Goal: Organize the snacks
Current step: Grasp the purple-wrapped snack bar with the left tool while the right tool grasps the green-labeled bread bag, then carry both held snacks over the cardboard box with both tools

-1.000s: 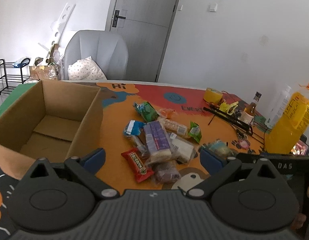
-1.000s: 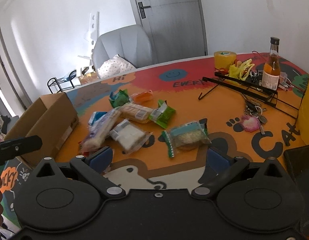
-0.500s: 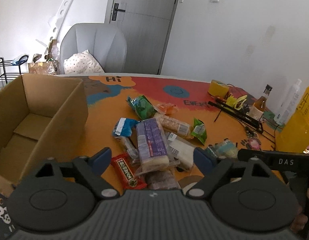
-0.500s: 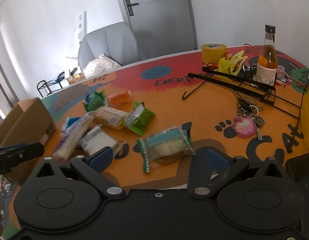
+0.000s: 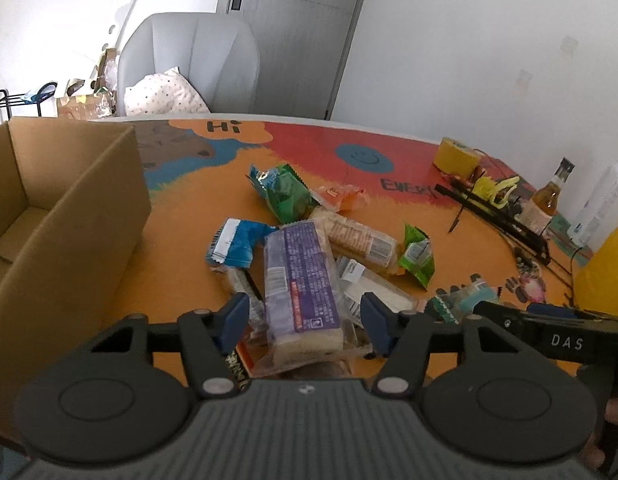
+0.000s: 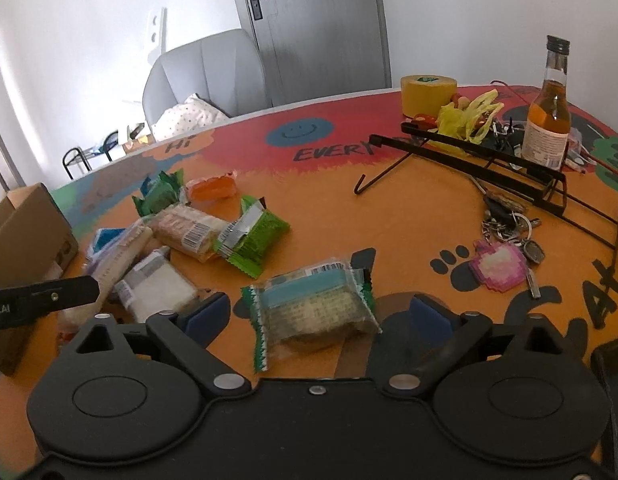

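Over the snack pile, both grippers have come closer: left gripper [image 5: 302, 322] wide open around the purple-wrapped snack [image 5: 299, 280], right gripper [image 6: 319, 316] wide open around the teal-wrapped snack [image 6: 313, 308], both empty, so grasps seem next.

Home room, grey armchair [image 5: 197, 60], interior door [image 5: 293, 32], cartoon-print table [image 5: 189, 264]

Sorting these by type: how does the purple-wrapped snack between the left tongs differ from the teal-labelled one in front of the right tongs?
The purple-wrapped snack is a long bar in purple print; the teal-labelled snack is squarer, in clear wrap with green serrated ends. The purple one lies on top of other packets in the pile; the teal one lies apart, flat on the table. Both are sealed and sit between open tongs, ungripped.
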Demonstrator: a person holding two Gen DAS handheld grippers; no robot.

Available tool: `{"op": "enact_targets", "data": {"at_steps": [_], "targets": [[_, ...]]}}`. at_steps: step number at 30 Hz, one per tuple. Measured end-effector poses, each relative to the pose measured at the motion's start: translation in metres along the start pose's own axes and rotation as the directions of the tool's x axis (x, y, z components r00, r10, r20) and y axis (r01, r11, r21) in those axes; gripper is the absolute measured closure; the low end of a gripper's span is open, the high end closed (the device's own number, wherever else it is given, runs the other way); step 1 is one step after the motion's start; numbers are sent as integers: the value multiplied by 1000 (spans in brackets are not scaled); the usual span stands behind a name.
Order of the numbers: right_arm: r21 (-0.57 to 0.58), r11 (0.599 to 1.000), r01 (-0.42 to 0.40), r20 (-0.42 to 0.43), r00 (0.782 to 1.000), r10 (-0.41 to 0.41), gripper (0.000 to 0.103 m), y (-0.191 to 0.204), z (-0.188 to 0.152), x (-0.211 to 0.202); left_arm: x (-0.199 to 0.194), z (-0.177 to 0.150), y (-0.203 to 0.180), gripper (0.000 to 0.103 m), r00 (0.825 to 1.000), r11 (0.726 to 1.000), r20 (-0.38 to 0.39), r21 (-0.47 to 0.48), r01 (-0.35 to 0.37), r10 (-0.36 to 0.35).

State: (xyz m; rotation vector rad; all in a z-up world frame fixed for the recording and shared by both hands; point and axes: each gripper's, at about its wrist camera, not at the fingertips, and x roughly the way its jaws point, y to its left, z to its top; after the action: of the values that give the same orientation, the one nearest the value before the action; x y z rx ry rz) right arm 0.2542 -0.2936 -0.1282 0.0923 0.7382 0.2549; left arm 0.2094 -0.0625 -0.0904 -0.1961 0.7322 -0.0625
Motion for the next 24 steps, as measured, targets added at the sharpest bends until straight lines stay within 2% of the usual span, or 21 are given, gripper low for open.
{"op": "enact_targets", "data": {"at_steps": [6, 12, 13, 17, 20, 24], "targets": [[-34, 999, 13, -6, 1000, -13, 7, 3, 0, 11, 18, 0, -5, 47, 1000, 1000, -27, -10, -14, 13], [-82, 996, 36, -12, 999, -37, 7, 9, -4, 24, 27, 2, -10, 54, 998, 998, -14, 4, -55, 55], [-103, 994, 46, -10, 999, -47, 10, 12, -5, 25, 27, 2, -11, 55, 998, 998, -12, 6, -57, 57], [-157, 986, 49, 3, 999, -49, 38, 20, -7, 19, 31, -2, -14, 63, 998, 998, -6, 19, -61, 61], [-153, 988, 26, -2, 1000, -27, 45, 19, -6, 15, 29, -2, -13, 68, 998, 998, -11, 5, -56, 56], [-117, 993, -9, -3, 1000, 9, 47, 17, -7, 7, 23, -2, -13, 71, 999, 999, -12, -2, -40, 40]]}}
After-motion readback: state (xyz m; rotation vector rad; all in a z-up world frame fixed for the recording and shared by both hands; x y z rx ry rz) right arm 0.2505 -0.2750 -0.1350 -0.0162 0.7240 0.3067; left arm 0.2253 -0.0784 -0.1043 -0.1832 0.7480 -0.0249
